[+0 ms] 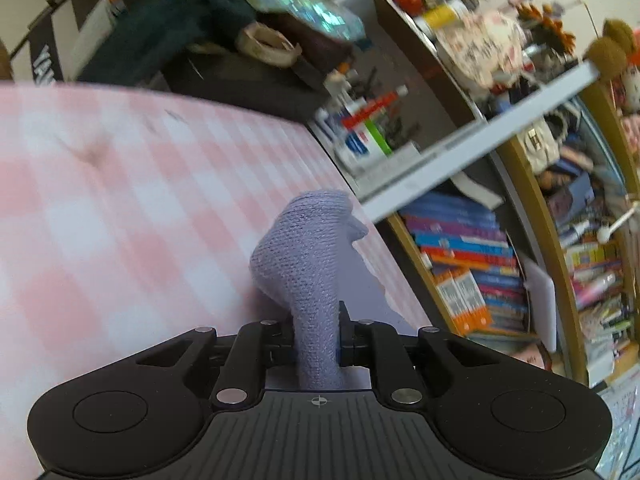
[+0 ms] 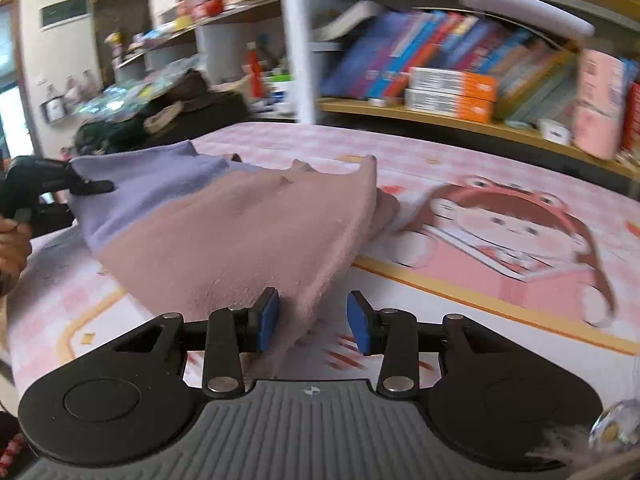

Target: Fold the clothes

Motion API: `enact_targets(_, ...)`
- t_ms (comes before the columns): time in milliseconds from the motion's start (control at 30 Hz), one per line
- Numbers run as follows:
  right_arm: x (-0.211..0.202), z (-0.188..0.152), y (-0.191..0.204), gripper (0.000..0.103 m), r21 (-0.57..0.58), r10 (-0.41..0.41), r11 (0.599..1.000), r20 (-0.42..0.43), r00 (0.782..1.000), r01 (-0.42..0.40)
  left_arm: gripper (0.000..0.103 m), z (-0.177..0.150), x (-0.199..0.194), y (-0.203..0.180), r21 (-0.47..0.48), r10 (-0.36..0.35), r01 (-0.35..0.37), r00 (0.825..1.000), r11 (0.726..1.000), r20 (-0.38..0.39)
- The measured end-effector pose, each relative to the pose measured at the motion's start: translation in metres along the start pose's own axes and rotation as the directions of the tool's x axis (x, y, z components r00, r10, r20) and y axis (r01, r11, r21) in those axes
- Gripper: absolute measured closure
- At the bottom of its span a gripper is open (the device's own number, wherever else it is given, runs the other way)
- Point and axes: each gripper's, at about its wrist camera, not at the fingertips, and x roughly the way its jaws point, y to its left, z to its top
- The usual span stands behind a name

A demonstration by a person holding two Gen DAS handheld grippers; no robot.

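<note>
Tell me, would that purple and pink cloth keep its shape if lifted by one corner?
Probably not. The cloth already sags between the left gripper and the table, so it looks floppy. Its corner bunches where it is pinched, suggesting soft knit. It seems light, as one pinch raises that end.

The left wrist camera sits low behind the left gripper point(image 1: 318, 344), tilted, looking across the pink checked tablecloth point(image 1: 100, 200) toward the bookshelf point(image 1: 472, 272). The right wrist camera sits close behind the right gripper point(image 2: 312, 322), facing that same cloth point(image 2: 460, 152) and shelf point(image 2: 440, 60). Both views share the lavender-and-pink garment point(image 1: 308, 264) point(image 2: 224, 220); the right view also catches the left gripper point(image 2: 86, 186).
</note>
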Motion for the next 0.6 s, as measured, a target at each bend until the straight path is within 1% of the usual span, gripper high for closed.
enact_targets(133,0.015,0.008,0.028,0.066,-0.068,0.042,0.997,-0.003,0.999,-0.043,0.090,0.017,-0.014,0.014,0.016,0.021,-0.021,1.000,1.000,0.017)
enact_targets(233,0.022,0.012,0.043,0.066,-0.119,0.056,0.991,-0.003,0.998,-0.056,0.090,0.026,-0.019,0.020,0.038,0.032,-0.033,0.999,0.999,0.014)
enact_targets(333,0.024,0.013,0.045,0.067,-0.138,0.065,0.988,-0.002,0.998,-0.065,0.089,0.028,-0.019,0.023,0.043,0.036,-0.036,0.999,0.998,0.006)
enact_targets(433,0.021,0.013,0.037,0.066,-0.147,0.103,0.984,-0.001,0.995,-0.102,0.089,0.028,-0.019,0.022,0.059,0.040,-0.040,0.999,0.997,0.008)
enact_targets(467,0.020,0.013,0.036,0.064,-0.152,0.107,0.983,-0.001,0.994,-0.106,0.089,0.028,-0.019,0.021,0.065,0.041,-0.041,0.999,0.997,0.009)
enact_targets(600,0.018,0.011,0.036,0.063,-0.162,0.110,0.981,-0.008,0.994,-0.110,0.089,0.028,-0.019,0.018,0.089,0.046,-0.047,0.999,0.995,0.015)
